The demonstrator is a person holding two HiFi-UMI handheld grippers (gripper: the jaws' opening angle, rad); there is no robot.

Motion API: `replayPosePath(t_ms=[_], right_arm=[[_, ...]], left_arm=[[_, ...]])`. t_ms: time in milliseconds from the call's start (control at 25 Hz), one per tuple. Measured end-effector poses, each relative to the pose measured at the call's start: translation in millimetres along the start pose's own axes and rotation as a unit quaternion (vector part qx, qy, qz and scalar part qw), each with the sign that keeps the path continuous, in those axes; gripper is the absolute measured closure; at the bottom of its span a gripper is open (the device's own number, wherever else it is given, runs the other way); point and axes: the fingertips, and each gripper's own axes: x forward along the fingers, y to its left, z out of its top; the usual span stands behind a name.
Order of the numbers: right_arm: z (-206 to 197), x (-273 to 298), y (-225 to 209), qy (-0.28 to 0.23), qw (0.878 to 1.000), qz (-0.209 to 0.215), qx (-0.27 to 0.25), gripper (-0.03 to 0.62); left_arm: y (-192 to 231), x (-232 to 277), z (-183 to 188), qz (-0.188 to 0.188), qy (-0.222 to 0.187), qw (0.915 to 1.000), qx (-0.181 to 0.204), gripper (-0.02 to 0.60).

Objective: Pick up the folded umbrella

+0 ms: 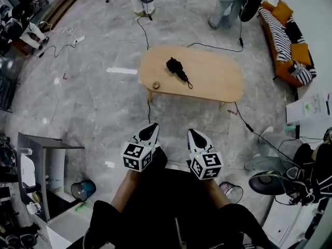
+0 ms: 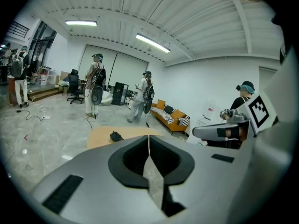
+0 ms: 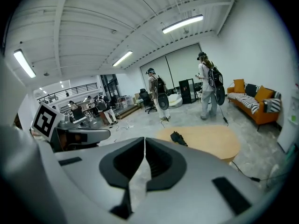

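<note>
Umbrella (image 1: 177, 69) black, folded, lying on table (image 1: 218, 77).

Little round thing (image 1: 156, 85) at the surface's (image 1: 218, 82) 8 o'clock corner is way too tiny to ID. Person (image 1: 139, 4) at 12 o'clock and a second person (image 1: 223, 9) at 1 o'clock both get chopped by the top edge.

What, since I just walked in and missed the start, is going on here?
A person holds a gripper in each hand. The left gripper and right gripper are both shut and empty, held out over the floor, short of the oval wooden table. The folded black umbrella lies untouched on that table, near a small ring-shaped thing. Other people stand beyond it.
</note>
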Motion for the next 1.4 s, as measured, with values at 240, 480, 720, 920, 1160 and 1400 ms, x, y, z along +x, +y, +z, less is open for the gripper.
replayPosePath(t_ms=[240, 480, 720, 920, 1160, 1400], right_arm=[[20.8, 32.6, 6.2, -0.003, 1.0, -0.008, -0.001, 0.58], [37.6, 72.3, 20.7, -0.004, 1.0, -0.009, -0.008, 0.58], [47.9, 98.8, 40.0, -0.01, 1.0, -0.011, -0.011, 0.58], [48.3, 106.5, 42.1, -0.002, 1.0, -0.016, -0.019, 0.58], [44.6, 112.2, 30.8, -0.003, 1.0, -0.022, 0.005, 0.582], [50.8, 136.7, 16.5, 0.003, 1.0, -0.015, 0.009, 0.582]], left_arm=[[30.4, 15.0, 21.0, -0.011, -0.003, 0.9999, 0.007, 0.563], [64.8, 25.7, 42.3, -0.015, -0.006, 0.9993, 0.035, 0.563], [97.8, 27.4, 54.4, -0.014, -0.013, 0.9987, 0.046, 0.563], [109.6, 31.4, 55.1, -0.018, -0.013, 0.9991, 0.036, 0.563], [111.6, 41.8, 47.5, -0.025, -0.001, 0.9992, 0.032, 0.563], [121.4, 62.5, 54.4, -0.016, 0.003, 0.9992, 0.037, 0.563]])
